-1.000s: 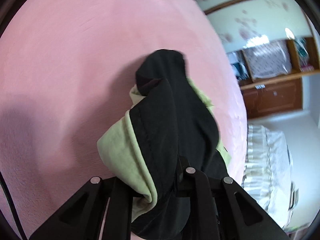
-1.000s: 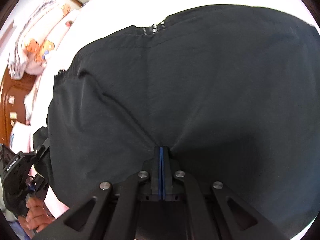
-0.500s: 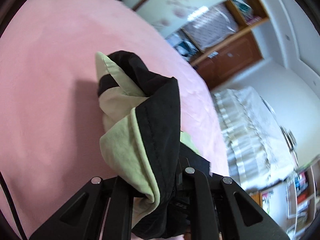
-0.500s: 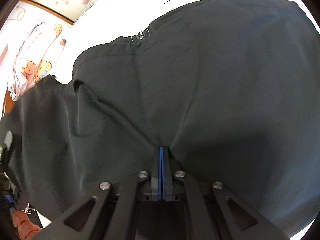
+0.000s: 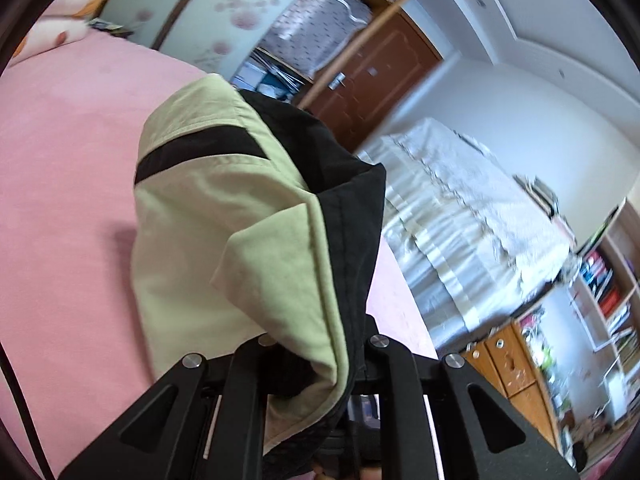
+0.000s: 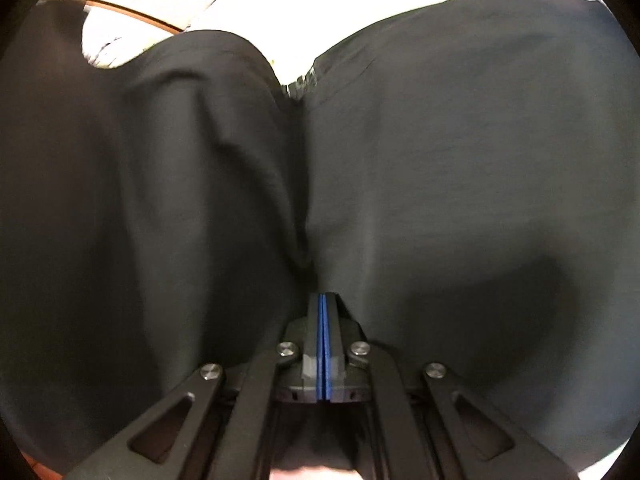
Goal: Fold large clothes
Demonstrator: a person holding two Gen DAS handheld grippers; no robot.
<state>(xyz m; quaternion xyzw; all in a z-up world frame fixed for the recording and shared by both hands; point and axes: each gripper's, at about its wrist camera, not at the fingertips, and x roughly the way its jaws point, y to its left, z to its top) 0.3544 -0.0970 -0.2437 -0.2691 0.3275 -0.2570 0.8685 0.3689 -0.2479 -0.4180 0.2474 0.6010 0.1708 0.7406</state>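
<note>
The garment is a black jacket [image 6: 460,152] with a pale green lining [image 5: 224,224]. In the left wrist view a bunched fold of it, lining outward, hangs lifted over the pink bed cover [image 5: 64,152]. My left gripper [image 5: 316,364] is shut on that bunch, and the cloth hides its fingertips. In the right wrist view the black cloth fills nearly the whole picture, with a zipper [image 6: 304,84] at the top middle. My right gripper [image 6: 323,300] has its blue pads pressed together at a point where the fabric's creases meet.
To the right of the pink bed stands a piece covered in white lace cloth [image 5: 460,216]. Behind it are a brown wooden door [image 5: 372,68], shelves with a bagged quilt [image 5: 312,28] and a wooden cabinet [image 5: 516,364]. A patterned pillow [image 5: 52,32] lies at the bed's far end.
My left gripper has risen and rolled with the bunched jacket, showing more lining and room. In the right wrist view a black fold has swung in from the left, hiding the hand and pillow.
</note>
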